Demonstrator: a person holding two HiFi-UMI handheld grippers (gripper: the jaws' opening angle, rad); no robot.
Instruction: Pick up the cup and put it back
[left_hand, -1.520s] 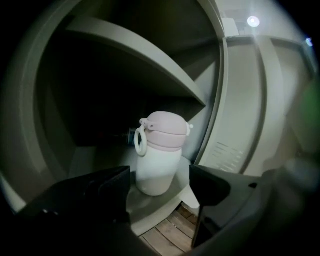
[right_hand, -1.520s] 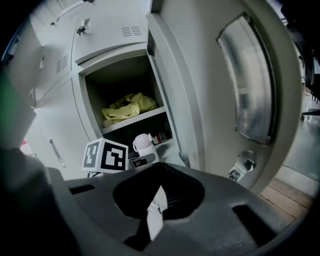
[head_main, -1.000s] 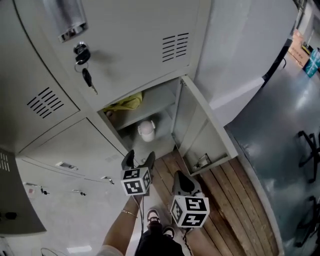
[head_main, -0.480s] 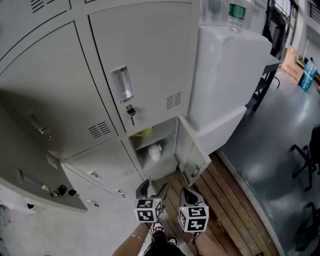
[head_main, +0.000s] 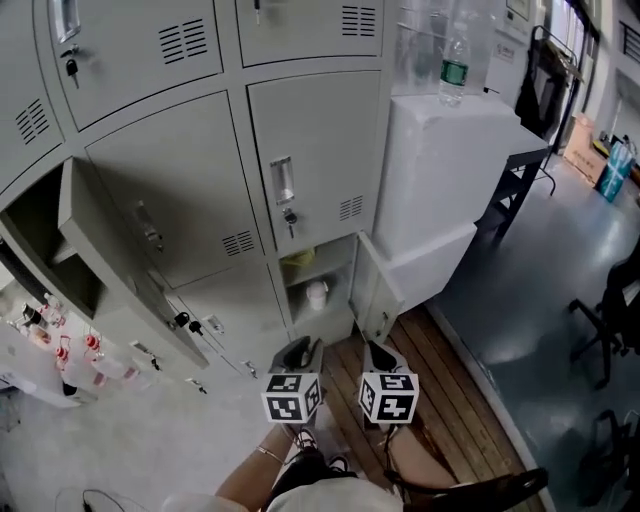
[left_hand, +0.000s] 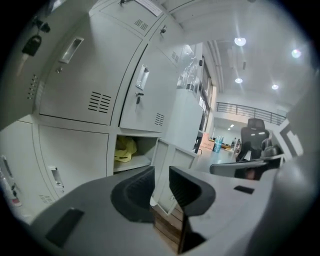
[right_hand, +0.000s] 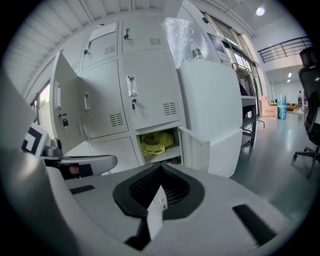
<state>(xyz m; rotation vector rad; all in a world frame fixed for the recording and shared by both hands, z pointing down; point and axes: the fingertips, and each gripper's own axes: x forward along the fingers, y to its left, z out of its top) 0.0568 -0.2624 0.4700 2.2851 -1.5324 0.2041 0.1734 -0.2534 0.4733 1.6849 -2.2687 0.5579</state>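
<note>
Cup (head_main: 317, 295) stands on the open locker's (head_main: 372, 285) bottom shelf, ahead of and nearer the left gripper (head_main: 300, 350). Its empty jaws have just been closing and are a little apart. The right gripper (head_main: 381, 355) is closed, empty.

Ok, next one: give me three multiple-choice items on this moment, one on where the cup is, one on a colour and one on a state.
1. Where is the cup?
A. on the floor
B. low in the open locker compartment
C. in a closed upper locker

2. What colour is the cloth on the shelf above the cup?
A. yellow
B. red
C. black

3. How is that compartment's door?
A. shut and locked
B. taken off
C. swung open

Answers:
1 B: the head view shows the cup standing inside the open compartment, under the cloth.
2 A: the cloth is yellow in the head view and in both gripper views.
3 C: the door stands swung out to the right, so the inside is in view.
</note>
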